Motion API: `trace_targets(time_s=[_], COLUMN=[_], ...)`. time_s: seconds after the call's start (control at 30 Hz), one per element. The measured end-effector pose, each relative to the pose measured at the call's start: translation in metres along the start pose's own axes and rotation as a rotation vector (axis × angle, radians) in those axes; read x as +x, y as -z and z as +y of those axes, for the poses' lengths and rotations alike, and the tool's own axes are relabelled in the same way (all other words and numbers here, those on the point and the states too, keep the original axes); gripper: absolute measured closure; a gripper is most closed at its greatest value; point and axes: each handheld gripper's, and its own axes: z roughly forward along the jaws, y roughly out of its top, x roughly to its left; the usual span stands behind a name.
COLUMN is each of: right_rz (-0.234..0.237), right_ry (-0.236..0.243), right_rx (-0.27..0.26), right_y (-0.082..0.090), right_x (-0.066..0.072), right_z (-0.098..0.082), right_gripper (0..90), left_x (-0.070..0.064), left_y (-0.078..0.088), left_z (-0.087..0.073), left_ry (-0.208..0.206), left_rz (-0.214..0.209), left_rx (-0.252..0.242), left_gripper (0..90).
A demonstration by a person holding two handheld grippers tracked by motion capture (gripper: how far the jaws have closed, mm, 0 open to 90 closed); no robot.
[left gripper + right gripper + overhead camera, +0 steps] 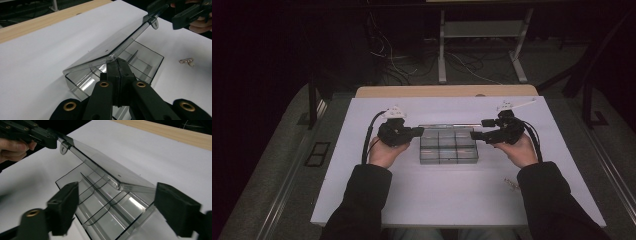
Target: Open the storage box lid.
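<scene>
White sheet (452, 200) over a wood table (447, 91), dark room with cables behind. Clear divided box (448, 146) sits mid-sheet, lid (110, 47) half raised. Left gripper (117, 62) pinches the lid's near corner; right gripper (115, 202) has jaws spread, nothing pressed. Lid-opening step; next likely needs swinging it fully back. Small metal bit (511, 184) lies nearby.

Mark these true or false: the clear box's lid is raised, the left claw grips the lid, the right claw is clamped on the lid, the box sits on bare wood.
1. The hinged clear lid of the clear plastic divided box is raised at a tilt. True.
2. The left claw is shut on the lid's edge. True.
3. The right claw is clamped on the lid. False: its jaws stand apart on either side of the lid's corner.
4. The box sits on bare wood. False: it rests on the white table surface.
</scene>
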Motion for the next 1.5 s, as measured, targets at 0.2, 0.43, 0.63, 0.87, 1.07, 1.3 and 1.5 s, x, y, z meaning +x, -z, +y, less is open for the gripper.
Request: trace_targets(time_s=[0.2,0.43,0.63,0.87,1.07,1.3,1.5], right_rz=[-0.008,-0.029,-0.057,-0.054,-0.058,-0.049,-0.051], right_ry=[0.013,0.038,0.050,0.066,0.078,0.073,0.073], right_rx=[-0.009,-0.032,-0.031,-0.023,-0.023,-0.029,-0.028], right_y=[0.000,0.000,-0.001,-0.002,-0.003,-0.004,-0.006], right_x=[-0.004,-0.007,-0.009,-0.014,-0.016,-0.020,-0.022], right_z=[0.003,0.011,0.017,0.024,0.028,0.031,0.034], right_gripper=[38.8,52.1,60.8,63.5,64.5,65.1,65.9], left_x=[0.004,0.006,0.008,0.012,0.025,0.037,0.041], left_y=[0.001,-0.001,-0.001,0.004,0.006,-0.004,-0.013], left_z=[0.005,0.006,0.010,0.009,0.009,0.018,0.025], left_ry=[0.009,0.022,0.027,0.038,0.083,0.106,0.084], left_rz=[0.008,0.012,0.016,0.015,-0.022,-0.023,-0.031], left_rx=[-0.007,-0.012,-0.016,-0.008,-0.052,-0.052,-0.053], left_gripper=[89.1,89.1,89.0,86.1,72.2,61.6,61.6])
